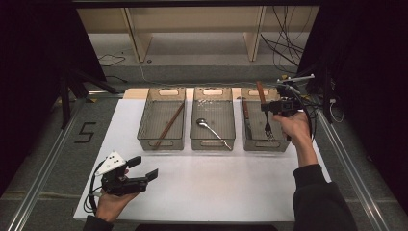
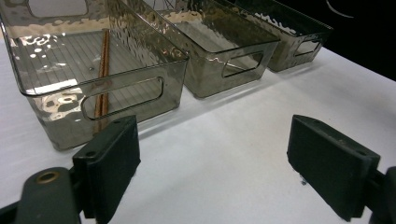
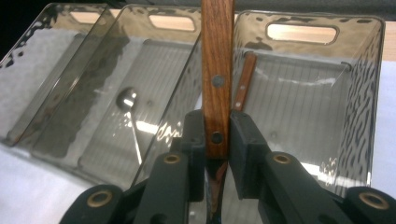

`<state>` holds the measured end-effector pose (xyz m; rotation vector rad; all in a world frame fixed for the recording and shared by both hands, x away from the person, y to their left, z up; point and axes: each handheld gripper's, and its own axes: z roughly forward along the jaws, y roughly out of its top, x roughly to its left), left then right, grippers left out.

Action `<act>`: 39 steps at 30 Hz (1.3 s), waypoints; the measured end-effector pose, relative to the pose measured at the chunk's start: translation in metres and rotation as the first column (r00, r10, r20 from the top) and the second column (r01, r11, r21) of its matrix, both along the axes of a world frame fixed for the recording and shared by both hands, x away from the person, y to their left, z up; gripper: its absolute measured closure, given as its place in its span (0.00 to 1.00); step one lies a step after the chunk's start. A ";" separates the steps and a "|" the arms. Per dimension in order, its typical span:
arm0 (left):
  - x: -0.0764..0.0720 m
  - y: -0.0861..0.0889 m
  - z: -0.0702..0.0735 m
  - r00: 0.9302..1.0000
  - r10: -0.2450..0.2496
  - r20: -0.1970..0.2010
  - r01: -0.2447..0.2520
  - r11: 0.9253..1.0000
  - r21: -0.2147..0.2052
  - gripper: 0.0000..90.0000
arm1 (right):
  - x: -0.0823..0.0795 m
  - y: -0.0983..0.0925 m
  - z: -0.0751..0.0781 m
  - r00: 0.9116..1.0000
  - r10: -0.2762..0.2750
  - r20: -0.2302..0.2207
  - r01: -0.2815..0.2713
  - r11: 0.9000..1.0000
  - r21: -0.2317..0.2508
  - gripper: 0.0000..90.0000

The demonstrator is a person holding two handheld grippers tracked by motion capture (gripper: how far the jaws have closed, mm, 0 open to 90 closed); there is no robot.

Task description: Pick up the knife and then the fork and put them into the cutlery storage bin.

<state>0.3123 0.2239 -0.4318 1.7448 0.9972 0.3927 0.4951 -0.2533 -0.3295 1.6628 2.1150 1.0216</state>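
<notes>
- fork (image 1: 266, 115): wooden handle (image 3: 217, 79) with two metal rivets, dark metal tines pointing down toward the near end of the right bin; it is clamped at the handle, lifted over that bin, handle rising up and away.
- right bin (image 1: 284, 144): smoky, see-through plastic, rippled walls, slot handles at both ends; the rightmost of three set side by side on the white tabletop, with another wooden-handled utensil (image 3: 244, 81) lying inside.

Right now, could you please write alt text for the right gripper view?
The right gripper clamps a wooden-handled fork above the right bin, where another wooden handle lies. A spoon rests in the middle bin.
</notes>
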 end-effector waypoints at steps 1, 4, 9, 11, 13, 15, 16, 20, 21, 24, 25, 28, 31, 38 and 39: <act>0.000 0.000 0.000 1.000 0.000 0.000 0.000 1.000 -0.001 0.18 | 0.003 0.000 -0.001 1.000 -0.005 -0.001 0.005 1.000 0.001 0.86; 0.000 0.000 -0.001 1.000 0.002 0.001 -0.002 1.000 -0.003 0.18 | 0.010 0.002 -0.003 1.000 -0.012 -0.009 0.012 1.000 -0.003 0.86; 0.000 0.000 -0.001 1.000 0.002 0.003 -0.002 1.000 -0.004 0.18 | 0.021 0.002 -0.010 0.999 -0.031 -0.017 0.031 0.999 -0.014 0.86; 0.000 0.001 -0.001 1.000 0.002 0.003 -0.002 1.000 -0.004 0.18 | 0.024 0.002 -0.012 0.999 -0.044 -0.020 0.044 0.999 -0.015 0.86; 0.000 0.000 -0.001 1.000 0.002 0.004 -0.002 1.000 -0.004 0.18 | 0.027 0.001 -0.015 0.998 -0.056 -0.018 0.056 0.998 -0.020 0.86; 0.000 0.001 -0.001 1.000 0.002 0.006 -0.002 1.000 -0.003 0.18 | 0.031 0.002 -0.018 0.998 -0.062 -0.020 0.061 0.998 -0.030 0.86; 0.000 0.001 -0.001 1.000 0.002 0.007 -0.002 1.000 -0.003 0.18 | 0.032 0.002 -0.019 0.998 -0.066 -0.022 0.065 0.997 -0.030 0.86; 0.000 0.001 0.000 1.000 0.000 0.010 0.000 1.000 -0.004 0.18 | 0.037 0.002 -0.024 0.997 -0.078 -0.020 0.077 0.996 -0.044 0.86; 0.000 0.001 0.000 1.000 0.001 0.013 -0.001 1.000 -0.007 0.18 | 0.037 0.002 -0.025 0.996 -0.082 -0.018 0.081 0.996 -0.045 0.86; -0.001 0.002 0.000 1.000 0.004 0.016 -0.004 1.000 -0.012 0.18 | 0.040 0.001 -0.027 0.995 -0.096 -0.008 0.096 0.994 -0.058 0.86; -0.001 0.002 0.000 1.000 0.001 0.015 -0.001 1.000 -0.008 0.18 | 0.040 0.001 -0.027 0.995 -0.097 -0.005 0.097 0.994 -0.059 0.86; -0.001 0.002 0.000 1.000 0.000 0.014 0.000 1.000 -0.007 0.18 | 0.041 0.001 -0.028 0.995 -0.102 0.002 0.102 0.992 -0.069 0.86; -0.001 0.001 0.000 1.000 -0.002 0.013 0.002 1.000 -0.007 0.18 | 0.044 0.001 -0.031 0.994 -0.112 -0.001 0.111 0.991 -0.073 0.86; 0.000 0.000 -0.002 1.000 -0.005 0.011 0.005 1.000 -0.006 0.18 | 0.048 0.003 -0.041 0.993 -0.120 -0.006 0.119 0.990 -0.074 0.86; 0.000 0.000 -0.002 1.000 -0.004 0.009 0.004 1.000 -0.007 0.18 | 0.048 0.004 -0.043 0.992 -0.123 -0.007 0.122 0.990 -0.069 0.86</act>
